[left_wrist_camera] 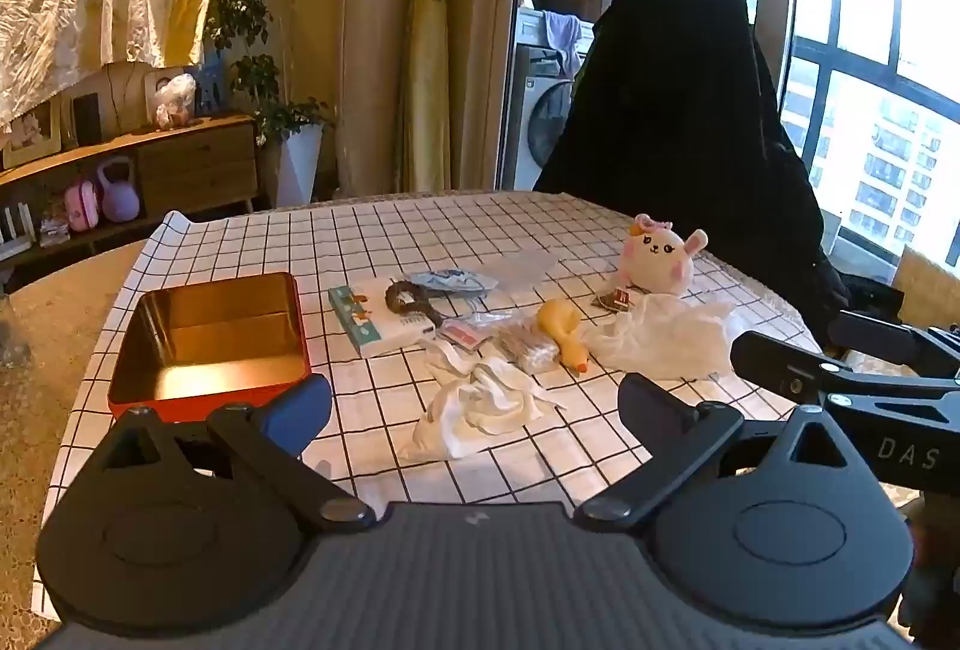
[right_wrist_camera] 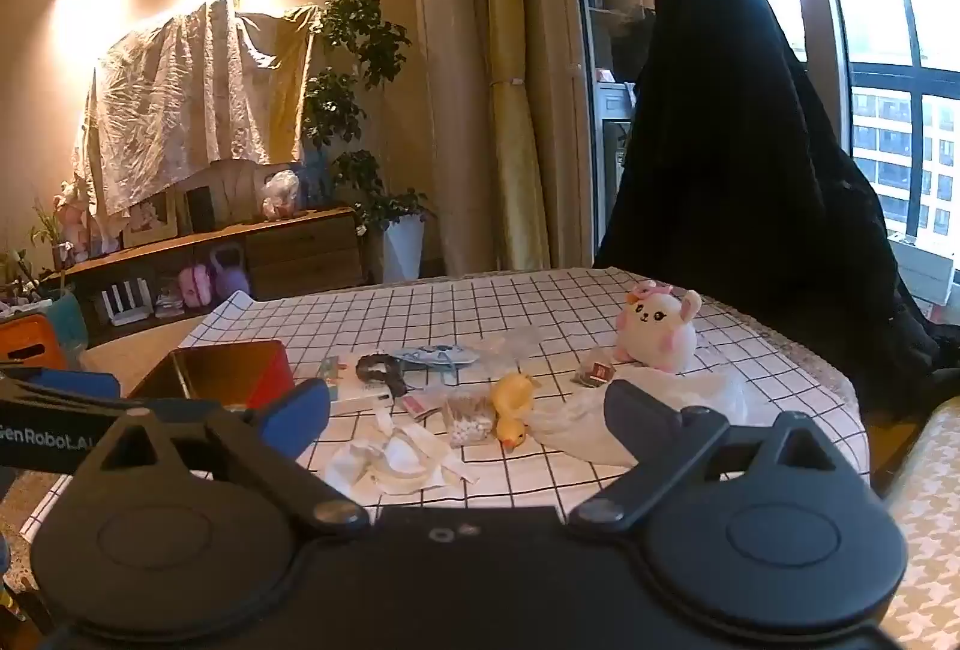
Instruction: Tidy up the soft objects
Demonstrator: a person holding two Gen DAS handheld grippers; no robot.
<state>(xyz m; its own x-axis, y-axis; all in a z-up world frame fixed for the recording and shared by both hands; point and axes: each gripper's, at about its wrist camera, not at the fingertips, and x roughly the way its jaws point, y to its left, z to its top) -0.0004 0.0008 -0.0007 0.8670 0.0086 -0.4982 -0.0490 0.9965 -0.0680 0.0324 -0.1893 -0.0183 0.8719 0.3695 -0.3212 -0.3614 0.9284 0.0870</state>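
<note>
While both grippers hovered above the near edge of the checkered tablecloth (left_wrist_camera: 420,224), nothing was yet held. At the far left stood the open red tin box (left_wrist_camera: 210,344), with nothing inside that I could see. Right of it lay a white tissue pack (left_wrist_camera: 384,323) with a dark grey ring-shaped thing (left_wrist_camera: 411,301) on it, then a small packet of white beads (right_wrist_camera: 468,419) and a yellow rubber duck (left_wrist_camera: 564,332), its long axis running from far to near. The crumpled white cloth (left_wrist_camera: 480,410) lay nearest, directly ahead of the left gripper (left_wrist_camera: 474,410) and between its widely spread jaws, a little below them. The right gripper (right_wrist_camera: 468,419) also had its jaws spread wide; the cloth sat left of its centre. Further right were a thin white plastic bag (left_wrist_camera: 660,338) and, behind it, a white-and-pink plush bunny (left_wrist_camera: 657,254). I judge the left gripper was better placed for the cloth, since the tin box was on its side too.
</note>
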